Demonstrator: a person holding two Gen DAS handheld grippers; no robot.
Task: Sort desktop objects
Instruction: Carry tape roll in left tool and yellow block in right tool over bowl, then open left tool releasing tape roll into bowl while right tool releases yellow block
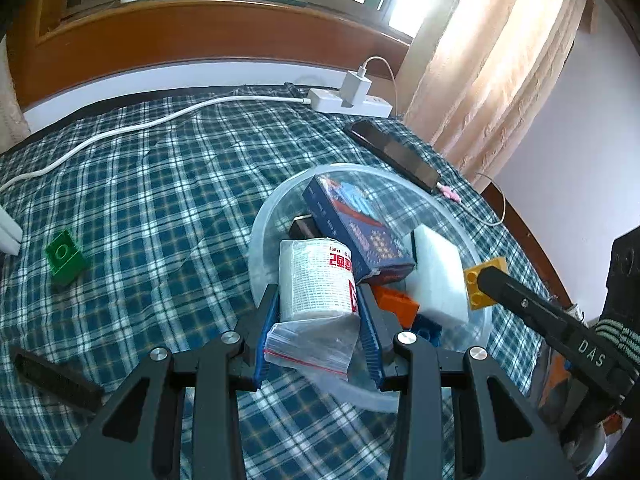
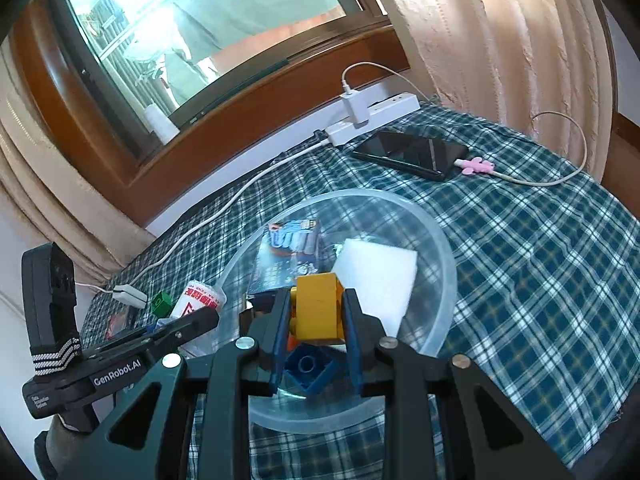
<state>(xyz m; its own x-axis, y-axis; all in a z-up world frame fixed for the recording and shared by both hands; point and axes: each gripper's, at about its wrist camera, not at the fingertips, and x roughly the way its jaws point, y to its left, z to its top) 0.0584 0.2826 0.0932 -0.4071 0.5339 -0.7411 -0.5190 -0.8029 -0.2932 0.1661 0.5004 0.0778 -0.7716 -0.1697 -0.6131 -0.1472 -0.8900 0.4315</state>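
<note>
Crowded bowl point(image 1: 478, 334); open tablecloth point(image 1: 168, 184) leftward

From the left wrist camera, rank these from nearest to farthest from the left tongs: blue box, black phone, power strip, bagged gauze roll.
1. Bagged gauze roll: between the fingers of the left tongs, at the clear bowl's near rim.
2. Blue box: just behind the roll, inside the bowl.
3. Black phone: beyond the bowl, to the right.
4. Power strip: farthest, at the table's back edge.
</note>
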